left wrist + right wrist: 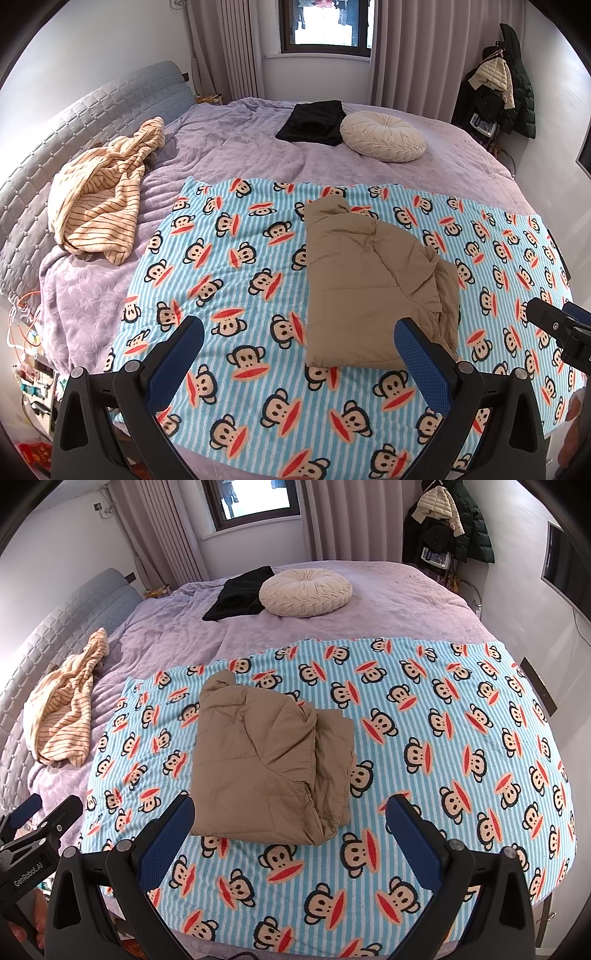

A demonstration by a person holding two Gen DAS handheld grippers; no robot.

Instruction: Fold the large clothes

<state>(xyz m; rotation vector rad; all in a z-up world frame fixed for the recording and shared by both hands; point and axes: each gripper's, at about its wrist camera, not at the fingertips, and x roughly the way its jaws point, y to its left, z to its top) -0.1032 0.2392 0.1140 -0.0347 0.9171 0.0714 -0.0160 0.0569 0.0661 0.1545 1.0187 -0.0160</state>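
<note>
A tan padded jacket [369, 280] [269, 757] lies folded into a thick bundle on a blue striped blanket with monkey faces [236, 280] [424, 738]. My left gripper [299, 332] hovers open above the blanket, just in front of the bundle's near left corner, nothing between its blue pads. My right gripper [290, 806] is open too, its fingers straddling the bundle's near edge from above without touching. Each gripper shows at the edge of the other's view: the right gripper [557, 325] and the left gripper [40, 816].
The blanket lies on a bed with a lilac cover [236, 144]. A striped cream garment [99, 199] is crumpled at the left by the grey headboard [59, 122]. A folded black garment [314, 122] and a round cream cushion [382, 136] lie far back. Coats [506, 81] hang in the corner.
</note>
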